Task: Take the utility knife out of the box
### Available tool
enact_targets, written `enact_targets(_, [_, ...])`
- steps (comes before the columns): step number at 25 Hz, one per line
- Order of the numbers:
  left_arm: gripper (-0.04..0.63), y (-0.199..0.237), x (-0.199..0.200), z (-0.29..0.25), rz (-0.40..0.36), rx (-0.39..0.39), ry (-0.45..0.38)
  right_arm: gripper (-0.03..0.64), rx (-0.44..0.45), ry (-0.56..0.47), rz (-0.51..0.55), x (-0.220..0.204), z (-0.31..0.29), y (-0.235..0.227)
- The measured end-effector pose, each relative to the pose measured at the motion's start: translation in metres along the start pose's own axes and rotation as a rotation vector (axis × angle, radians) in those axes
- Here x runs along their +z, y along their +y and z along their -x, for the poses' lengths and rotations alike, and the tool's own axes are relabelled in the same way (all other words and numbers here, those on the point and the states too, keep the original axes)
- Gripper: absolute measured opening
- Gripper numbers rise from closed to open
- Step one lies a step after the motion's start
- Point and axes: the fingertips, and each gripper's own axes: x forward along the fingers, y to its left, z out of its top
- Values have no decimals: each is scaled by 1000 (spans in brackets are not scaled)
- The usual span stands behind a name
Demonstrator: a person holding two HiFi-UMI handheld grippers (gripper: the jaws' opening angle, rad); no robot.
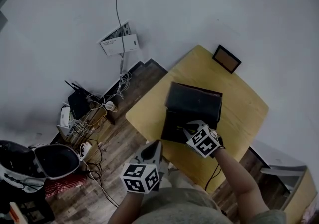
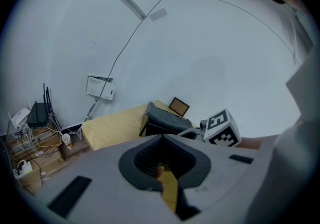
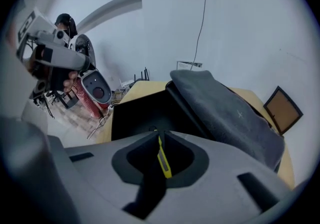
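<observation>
A black box [image 1: 172, 129] stands open on the yellow table [image 1: 244, 113], its soft dark lid [image 1: 194, 101] folded back. My right gripper [image 1: 186, 127] reaches down into the box from the near side. In the right gripper view its jaws [image 3: 159, 133] are shut on a thin yellow utility knife [image 3: 163, 160], just above the box's black inside [image 3: 142, 113] and beside the lid [image 3: 225, 113]. My left gripper [image 1: 158, 144] hangs off the table's near-left edge, jaws together and holding nothing. From the left gripper view [image 2: 161, 138] the box [image 2: 162, 120] lies ahead.
A small framed board [image 1: 227, 59] leans at the table's far corner. On the wooden floor to the left are a router [image 1: 78, 102], tangled cables and a round black-and-white appliance [image 1: 55, 160]. A cable runs up the wall from a white wall box [image 1: 118, 42].
</observation>
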Motion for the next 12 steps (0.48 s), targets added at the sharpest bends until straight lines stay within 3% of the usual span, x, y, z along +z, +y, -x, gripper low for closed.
enact_targets(1, [5, 1, 2, -2, 0, -3, 4, 6, 19, 18, 7, -2, -3, 2])
enact_targets(3, [5, 4, 5, -6, 2, -7, 8, 94, 60, 54, 21, -7, -10, 6])
enact_targets(4, [5, 5, 6, -8, 2, -9, 10, 104, 74, 67, 30, -8, -13, 7])
enact_targets(12, [4, 14, 8, -16, 10, -12, 22, 104, 103, 144, 95, -20, -36, 9])
